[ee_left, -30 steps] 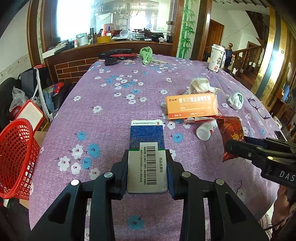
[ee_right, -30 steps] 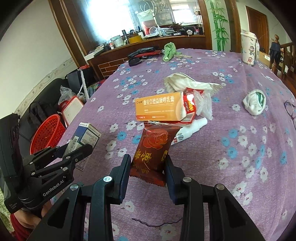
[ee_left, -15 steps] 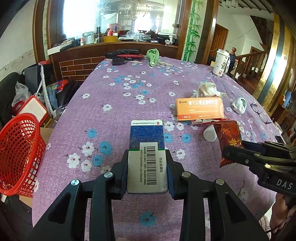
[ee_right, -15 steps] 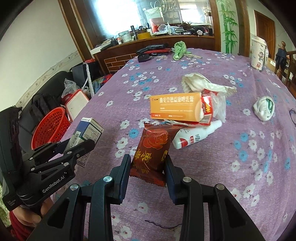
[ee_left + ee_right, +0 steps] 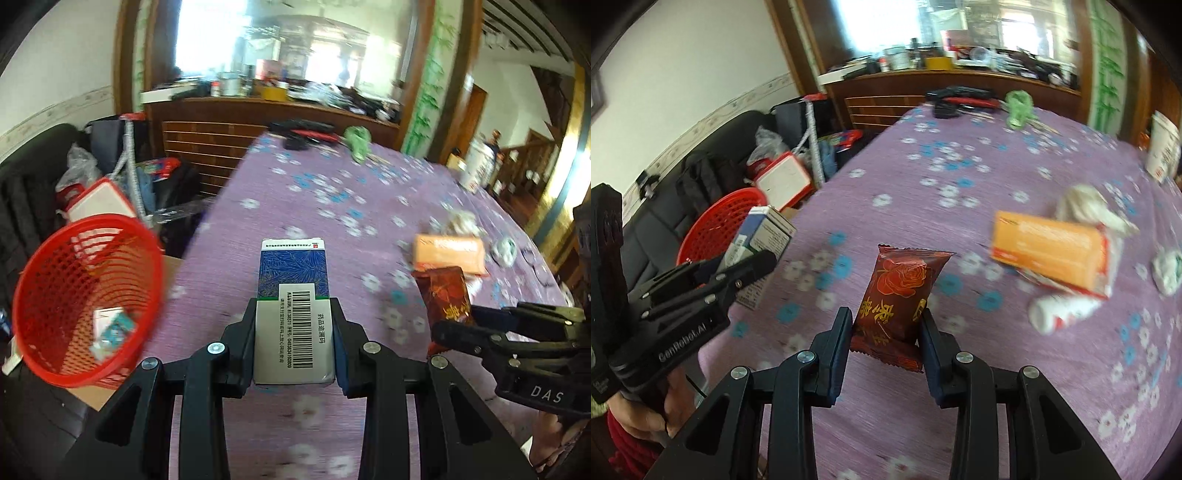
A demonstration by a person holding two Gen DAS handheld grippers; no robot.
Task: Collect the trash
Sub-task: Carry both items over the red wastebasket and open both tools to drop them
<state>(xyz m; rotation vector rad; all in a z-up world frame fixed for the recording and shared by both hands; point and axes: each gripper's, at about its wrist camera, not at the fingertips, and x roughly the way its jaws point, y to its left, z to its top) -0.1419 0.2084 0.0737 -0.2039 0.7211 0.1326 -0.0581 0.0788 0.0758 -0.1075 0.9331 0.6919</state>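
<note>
left tongs (image 5: 295, 347) clamp a medicine box (image 5: 293, 295); right tongs (image 5: 884, 343) clamp a red snack packet (image 5: 901, 291). red mesh basket (image 5: 85, 295) lies left of both, nearer the left tongs.

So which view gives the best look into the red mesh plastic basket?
The left wrist view. There the red mesh plastic basket shows its whole open mouth, with a small packet lying inside. The right wrist view shows only part of its rim and wall, with the left claw and its blue-and-white cardboard box in front.
</note>
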